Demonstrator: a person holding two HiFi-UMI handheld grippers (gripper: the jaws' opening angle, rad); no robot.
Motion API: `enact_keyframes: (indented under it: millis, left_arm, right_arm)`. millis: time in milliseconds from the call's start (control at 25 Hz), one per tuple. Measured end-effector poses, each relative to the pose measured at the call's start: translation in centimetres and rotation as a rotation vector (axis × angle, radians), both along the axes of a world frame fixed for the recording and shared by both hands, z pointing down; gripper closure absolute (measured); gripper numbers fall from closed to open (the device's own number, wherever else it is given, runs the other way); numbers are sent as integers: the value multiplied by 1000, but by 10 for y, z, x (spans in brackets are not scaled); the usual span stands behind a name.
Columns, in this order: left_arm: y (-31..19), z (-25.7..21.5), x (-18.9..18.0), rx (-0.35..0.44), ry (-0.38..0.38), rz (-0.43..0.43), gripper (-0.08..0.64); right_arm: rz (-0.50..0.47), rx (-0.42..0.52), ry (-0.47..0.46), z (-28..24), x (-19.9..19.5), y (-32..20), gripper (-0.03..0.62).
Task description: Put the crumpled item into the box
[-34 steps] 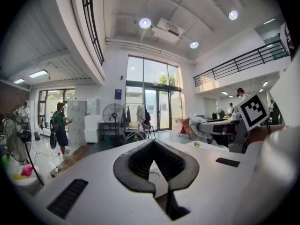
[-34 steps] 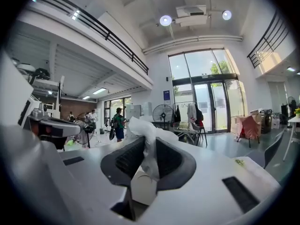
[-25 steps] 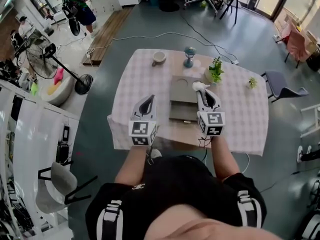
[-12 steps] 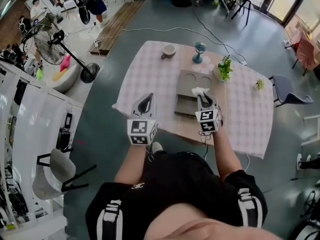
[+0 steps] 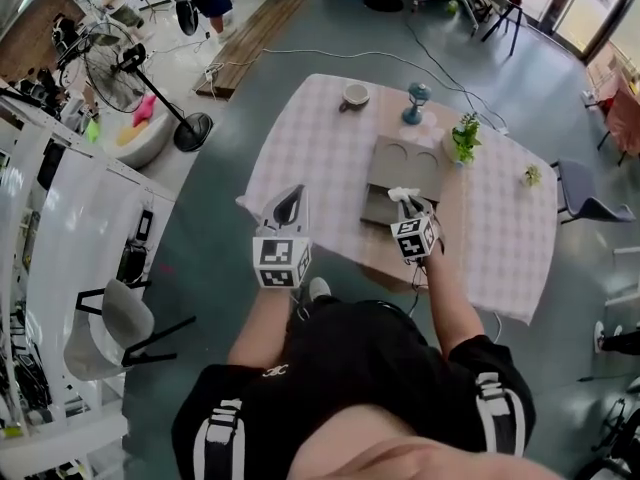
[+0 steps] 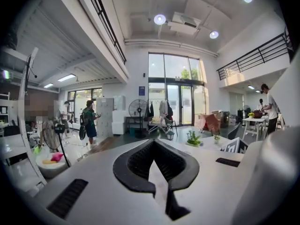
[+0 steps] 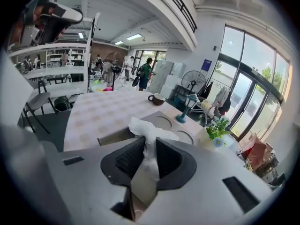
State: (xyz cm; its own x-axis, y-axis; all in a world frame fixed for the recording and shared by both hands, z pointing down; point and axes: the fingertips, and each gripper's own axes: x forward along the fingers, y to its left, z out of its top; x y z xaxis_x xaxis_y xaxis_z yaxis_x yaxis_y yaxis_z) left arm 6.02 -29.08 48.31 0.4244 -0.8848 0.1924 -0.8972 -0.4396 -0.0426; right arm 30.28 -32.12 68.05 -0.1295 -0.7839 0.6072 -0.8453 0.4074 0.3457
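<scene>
The right gripper [image 5: 407, 204] is pinching a crumpled white tissue [image 7: 146, 128] between its dark ribbed pads. The soft, wrinkled wad is bulging out above the jaw tips. In the head view the tissue is hanging over the near right part of a shallow grey-brown box [image 5: 381, 209], not yet inside it. The box is sitting open on the table [image 5: 310, 153], which is wearing a pale checked cloth. A flat grey panel [image 5: 405, 160] with two round hollows is lying against the box's far side.

The left gripper [image 5: 290, 197] is hovering to the left, over the table's near left corner and well apart from the box. Its black jaws are pressing together at the tips with nothing between them.

At the far edge of the table a round cup [image 5: 355, 94] is standing beside a small blue lantern [image 5: 417, 102]. A leafy green potted plant [image 5: 465, 138] is standing farther right.
</scene>
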Motion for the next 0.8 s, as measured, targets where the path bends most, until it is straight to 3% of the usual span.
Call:
enact_keyframes:
  millis: [360,800]
  left_arm:
    - [4,5,-17,-8,-17,-26,569]
    - [-5,7,-22,-15,-26,-28,569]
  right_arm:
    - [26,-167,9,60,2,-2,528]
    - [77,-274,-8,94,11,-8,520]
